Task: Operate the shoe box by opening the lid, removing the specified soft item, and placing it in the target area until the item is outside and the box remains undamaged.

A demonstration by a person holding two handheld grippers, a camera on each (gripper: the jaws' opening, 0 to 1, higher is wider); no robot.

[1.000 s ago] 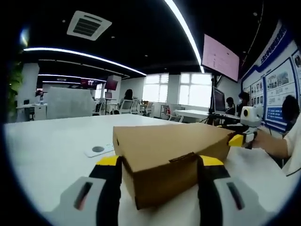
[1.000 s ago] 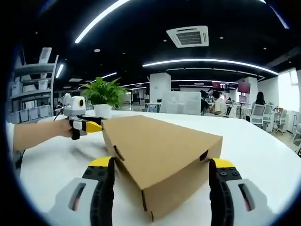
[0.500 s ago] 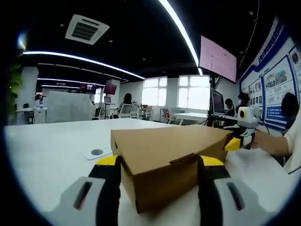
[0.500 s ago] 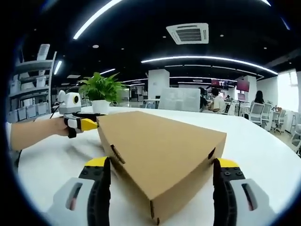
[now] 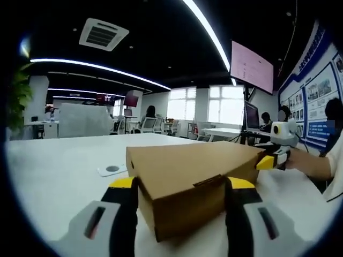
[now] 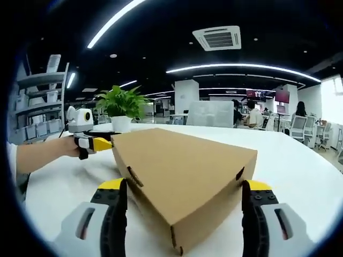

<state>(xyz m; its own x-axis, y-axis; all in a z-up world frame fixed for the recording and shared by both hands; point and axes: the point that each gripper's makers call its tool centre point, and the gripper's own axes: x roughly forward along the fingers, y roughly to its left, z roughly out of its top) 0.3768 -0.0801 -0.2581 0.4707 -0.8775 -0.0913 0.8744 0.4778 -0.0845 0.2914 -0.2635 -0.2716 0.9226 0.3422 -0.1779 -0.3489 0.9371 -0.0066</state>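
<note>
Cardboard shoe box (image 5: 193, 182) on white counter (image 5: 59, 171), lid still closed, no soft item visible. Little changed over last second: box barely shifted, lid not lifted. Left gripper (image 5: 182, 214) spread wide, jaws flanking one box end, apparently no clamp. Right gripper (image 6: 182, 214) likewise spread around opposite corner. Potted plant (image 6: 120, 104) beyond box, behind left gripper. Judgement: opening step yet to begin.

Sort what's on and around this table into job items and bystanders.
Job items: the closed cardboard shoe box, straddled by the open left gripper and the open right gripper.

Bystanders: the white table, a small white round-centred pad on it, and the potted plant.
</note>
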